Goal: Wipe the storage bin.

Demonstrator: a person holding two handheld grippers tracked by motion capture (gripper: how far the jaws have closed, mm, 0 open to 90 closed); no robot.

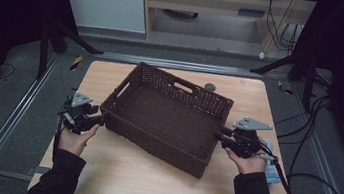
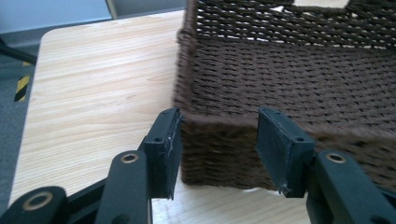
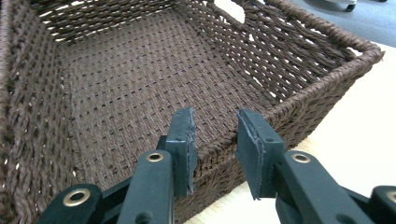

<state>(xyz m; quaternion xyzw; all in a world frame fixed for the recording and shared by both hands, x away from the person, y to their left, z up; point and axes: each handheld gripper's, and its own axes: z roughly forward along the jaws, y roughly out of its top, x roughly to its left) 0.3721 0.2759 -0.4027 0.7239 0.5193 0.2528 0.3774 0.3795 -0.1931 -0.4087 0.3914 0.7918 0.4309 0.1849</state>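
**Both grippers at the basket's ends, neither one clamped**

The dark brown rectangular woven wicker basket sits empty near the middle of the light wooden table, turned at an angle so one corner points toward the person. Cut-out handle slots show in its far long wall and in its left short wall.

The left gripper stands at the basket's left end. In the left gripper view its jaws are apart and straddle the near corner of the basket: one pad lies just outside the wall, the other over the rim, and neither appears to press on the weave. The right gripper is at the opposite end. In the right gripper view its jaws are also apart, with the basket's rim running between them and a gap visible on both sides.

My reading is that the step in hand is taking or releasing a two-handed hold on the basket; the pictures do not settle which. To lift or shift it, each gripper would need to close squarely on its wall, then both move together so the basket stays level.

Both forearms come in from the bottom of the high view in dark sleeves, hands low over the table, grippers pointing roughly level and inward toward the basket. A small grey round object lies on the table just behind the basket's far wall, and something pale blue shows beside the right hand.
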